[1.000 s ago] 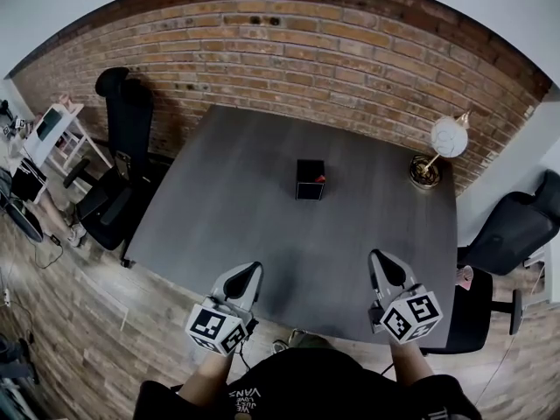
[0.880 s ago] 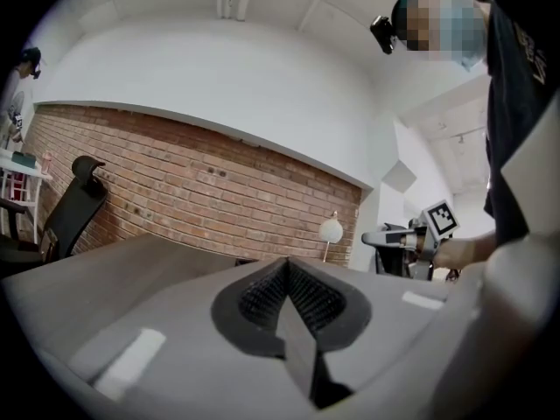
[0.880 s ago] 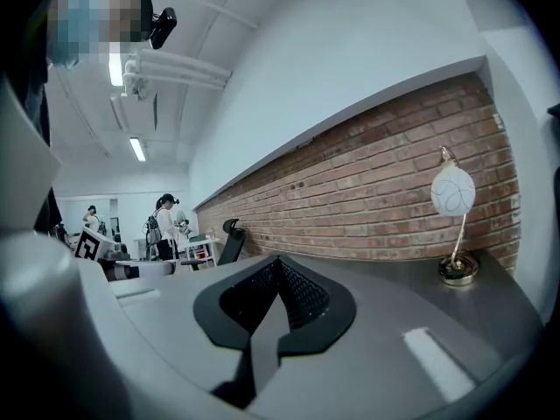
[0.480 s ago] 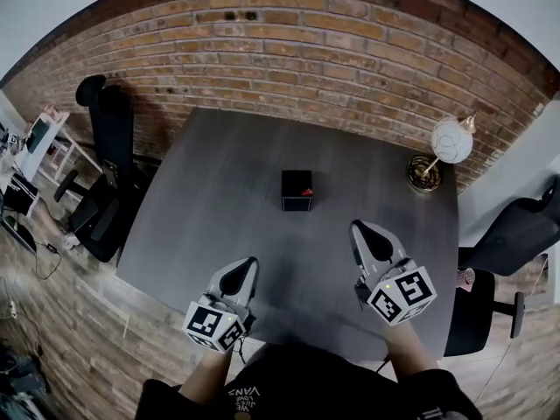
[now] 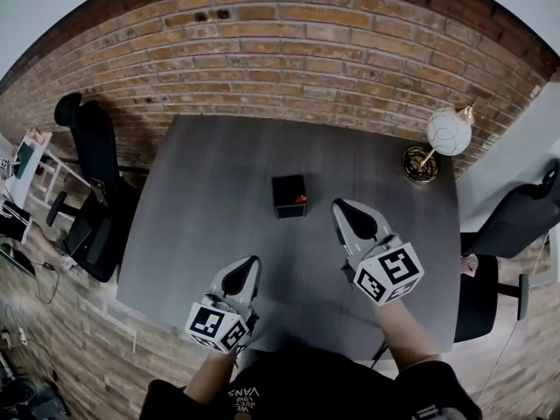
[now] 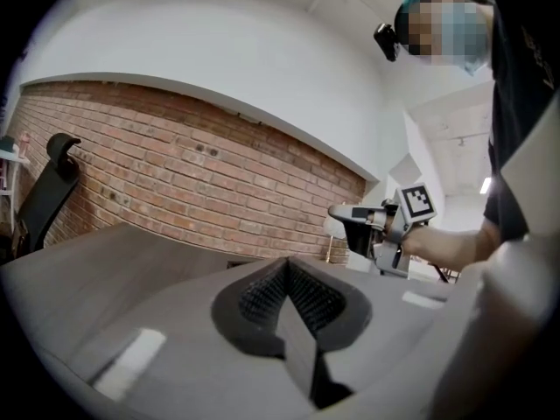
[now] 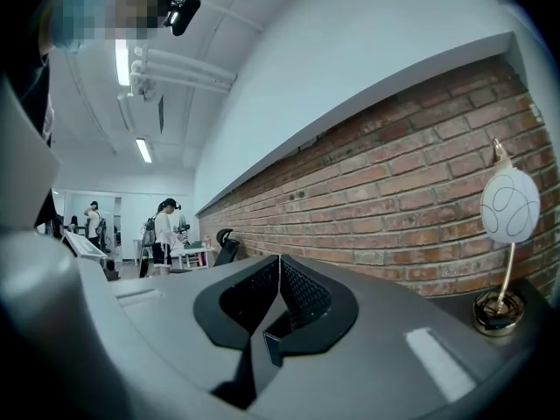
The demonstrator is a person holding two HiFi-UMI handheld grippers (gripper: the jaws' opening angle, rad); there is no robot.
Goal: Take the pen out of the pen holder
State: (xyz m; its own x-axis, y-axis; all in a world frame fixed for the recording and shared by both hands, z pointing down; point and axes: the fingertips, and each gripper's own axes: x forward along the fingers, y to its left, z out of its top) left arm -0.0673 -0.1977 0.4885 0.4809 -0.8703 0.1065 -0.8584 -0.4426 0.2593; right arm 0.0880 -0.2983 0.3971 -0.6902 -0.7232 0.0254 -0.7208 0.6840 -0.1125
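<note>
A black cube-shaped pen holder (image 5: 289, 195) stands near the middle of the dark grey table (image 5: 210, 208). A pen with a red end (image 5: 300, 199) shows at its right rim. My right gripper (image 5: 344, 210) hangs just right of the holder, a short way from it, jaws pressed together and empty. My left gripper (image 5: 248, 266) is nearer the table's front edge, also shut with nothing in it. In the left gripper view the shut left gripper (image 6: 287, 266) points at the brick wall, with the right gripper (image 6: 350, 213) at its right. The right gripper view shows the shut right gripper (image 7: 280, 261); the holder is hidden there.
A globe lamp (image 5: 449, 134) on a brass base (image 5: 421, 164) stands at the table's back right corner; the lamp (image 7: 509, 206) also shows in the right gripper view. Black office chairs stand left (image 5: 87, 182) and right (image 5: 516, 217) of the table. A brick wall (image 5: 289, 68) runs behind.
My right gripper has moved forward and left, closing in on the pen holder's right side. The left gripper has stayed near the front edge. Both stayed shut.
</note>
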